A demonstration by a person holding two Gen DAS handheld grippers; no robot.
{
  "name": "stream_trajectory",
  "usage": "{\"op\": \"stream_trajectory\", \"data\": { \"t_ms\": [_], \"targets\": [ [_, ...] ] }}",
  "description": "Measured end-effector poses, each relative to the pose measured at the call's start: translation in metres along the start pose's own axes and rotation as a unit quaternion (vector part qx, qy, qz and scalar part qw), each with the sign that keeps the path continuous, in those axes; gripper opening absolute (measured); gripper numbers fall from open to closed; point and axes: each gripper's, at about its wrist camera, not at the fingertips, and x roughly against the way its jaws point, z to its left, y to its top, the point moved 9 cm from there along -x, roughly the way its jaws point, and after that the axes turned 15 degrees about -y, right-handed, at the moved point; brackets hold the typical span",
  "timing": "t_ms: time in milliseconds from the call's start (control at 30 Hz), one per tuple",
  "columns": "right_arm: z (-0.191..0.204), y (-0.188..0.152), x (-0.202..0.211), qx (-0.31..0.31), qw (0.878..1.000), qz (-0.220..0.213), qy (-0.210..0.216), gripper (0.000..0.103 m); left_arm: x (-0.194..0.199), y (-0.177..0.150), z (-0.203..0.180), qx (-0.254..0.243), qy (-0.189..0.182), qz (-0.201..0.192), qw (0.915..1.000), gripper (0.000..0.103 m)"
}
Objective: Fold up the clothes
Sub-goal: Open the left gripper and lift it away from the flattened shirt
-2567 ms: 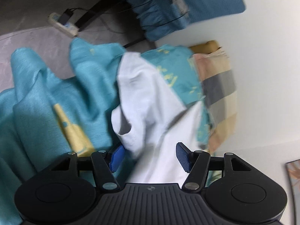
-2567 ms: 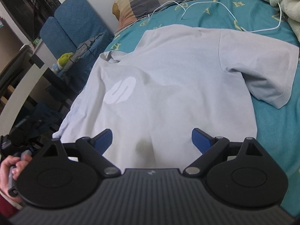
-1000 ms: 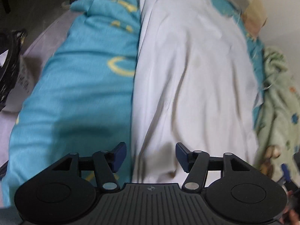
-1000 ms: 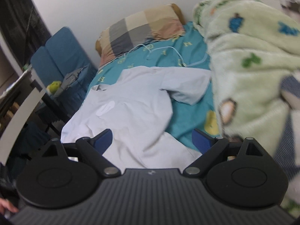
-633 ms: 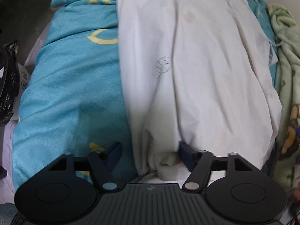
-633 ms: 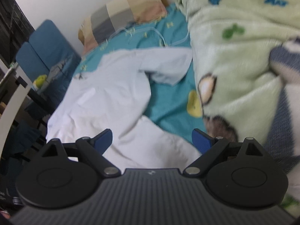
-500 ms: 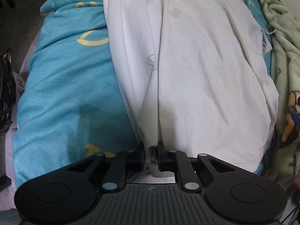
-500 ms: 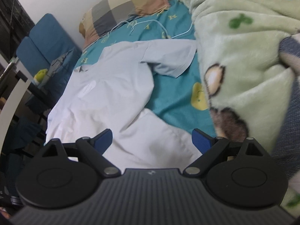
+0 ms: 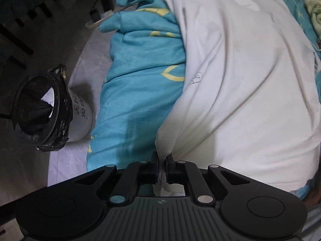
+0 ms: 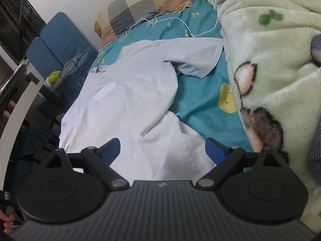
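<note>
Teal bedsheet (image 9: 138,92) | left claw (image 9: 162,160) pinching white T-shirt (image 9: 240,84) hem | right claw (image 10: 162,148) wide, empty

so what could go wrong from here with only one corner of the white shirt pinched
1. The left gripper is shut on just a small bunch of hem of the white cotton t-shirt; lifting could pull it free.
2. The right gripper hangs open above the other hem corner, gripping nothing, so a one-sided lift may skew the fold.
3. The thin white cable lies by the far sleeve, near the fuzzy green blanket, and could snag.
</note>
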Motion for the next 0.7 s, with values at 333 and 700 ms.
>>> {"op": "stream_trajectory", "data": {
  "t_ms": [333, 700],
  "targets": [
    [-0.001, 0.001, 0.001, -0.004, 1.000, -0.003, 0.002, 0.093, 0.011, 0.004, -0.025, -0.033, 0.020, -0.042, 0.9984, 0.048],
    [0.001, 0.005, 0.011, 0.016, 0.999, -0.031, -0.003, 0.093, 0.060, 0.019, -0.112, -0.107, -0.008, -0.166, 0.9803, 0.077]
  ]
}}
